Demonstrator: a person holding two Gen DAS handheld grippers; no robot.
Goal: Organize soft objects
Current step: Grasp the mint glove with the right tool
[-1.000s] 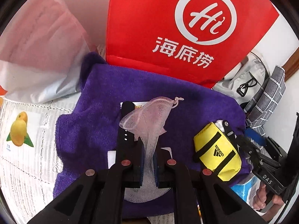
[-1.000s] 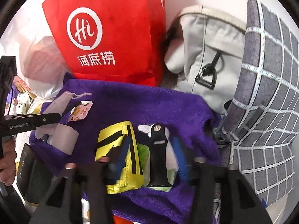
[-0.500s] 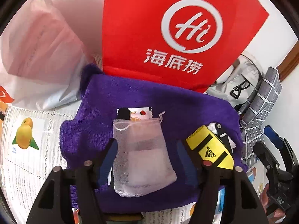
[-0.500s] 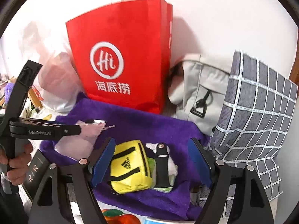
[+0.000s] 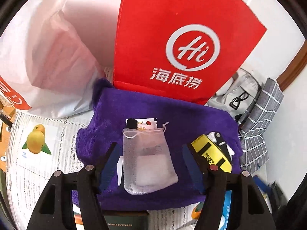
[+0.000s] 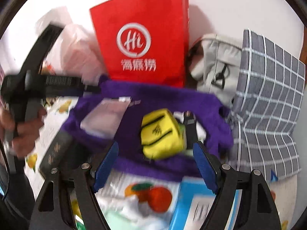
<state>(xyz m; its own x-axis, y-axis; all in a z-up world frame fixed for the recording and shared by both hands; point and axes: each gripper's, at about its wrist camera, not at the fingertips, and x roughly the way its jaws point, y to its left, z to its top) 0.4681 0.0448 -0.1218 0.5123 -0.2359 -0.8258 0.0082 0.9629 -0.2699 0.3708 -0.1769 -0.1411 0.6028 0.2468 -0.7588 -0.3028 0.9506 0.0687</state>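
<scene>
- Nearest me, my left gripper (image 5: 151, 157) has its jaws standing apart with nothing pinched. They have just been opening, and the mesh pouch (image 5: 147, 159) lies flat in the gap, free of both pads.
- I judge the pouch is laid here on purpose. It sits square on the purple towel (image 5: 172, 113), drawstring mouth at twelve o'clock, so the towel looks like the spot where soft things get gathered.
- My right gripper (image 6: 155, 164) is wide apart too and empty. Its jaws have just been opening, with only the near edge of the towel and the printed table cover (image 6: 147, 191) showing between them.
- At one o'clock from the right gripper, the yellow pouch (image 6: 161, 132) rests on the towel, well apart from the mesh pouch at ten o'clock.
- A black watch strap (image 6: 189, 126) lies just beside the yellow pouch at its three o'clock. What pale thing lies under it I cannot make out.
- Something black and a small printed sachet (image 5: 145, 123) peek out from beyond the mesh pouch, half covered by it.
- The right view is smeared, so the logo on the yellow pouch is unreadable there.
- Farther back, the red paper bag (image 5: 176, 44) stands at twelve o'clock against the wall, its top cut off in the left view.
- At two o'clock, a grey bag (image 6: 216, 61) and a checked cushion (image 6: 268, 105) lean together, the cushion's far edge out of frame.
</scene>
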